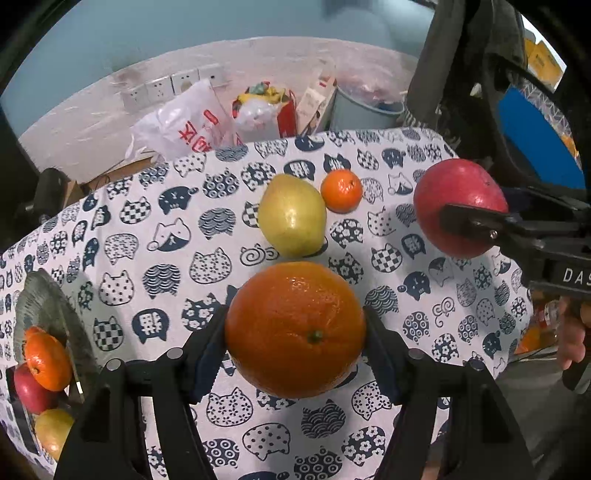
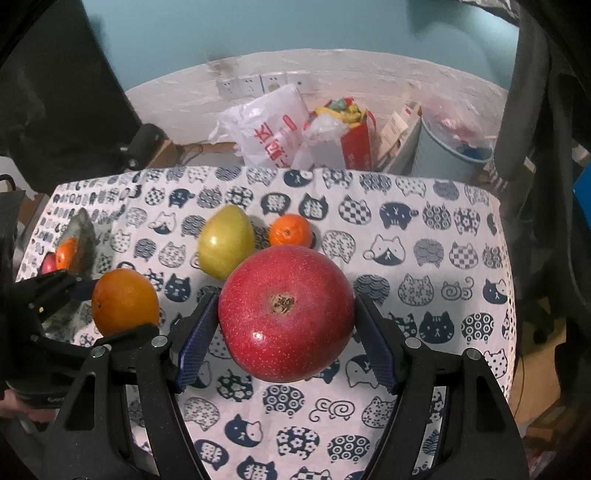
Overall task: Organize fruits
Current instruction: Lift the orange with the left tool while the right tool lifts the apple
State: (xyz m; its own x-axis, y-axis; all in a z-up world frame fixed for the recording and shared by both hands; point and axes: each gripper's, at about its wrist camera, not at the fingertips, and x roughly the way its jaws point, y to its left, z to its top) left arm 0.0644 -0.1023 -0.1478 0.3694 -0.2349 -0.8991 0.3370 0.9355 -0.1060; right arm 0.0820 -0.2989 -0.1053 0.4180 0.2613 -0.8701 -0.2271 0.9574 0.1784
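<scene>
The big round red apple [image 2: 286, 314] is squeezed in the right gripper [image 2: 286, 321] and the round orange [image 1: 295, 328] in the left gripper [image 1: 295, 332], both above the cat-print tablecloth's [image 1: 166, 229] middle, so carry them slowly to the glass bowl [image 1: 48, 295] at its left edge.

A teal wall [image 2: 258, 26] with white sockets [image 2: 258, 84] rises behind plastic bags [image 2: 266, 129] and a bin [image 2: 447, 147].

A big orange [image 1: 295, 328] hangs clamped above the cloth, stem end facing near. Right of it, a red apple [image 2: 286, 314] is gripped too. Farther back lie a pear [image 1: 291, 216] and a small tangerine [image 1: 341, 191].
</scene>
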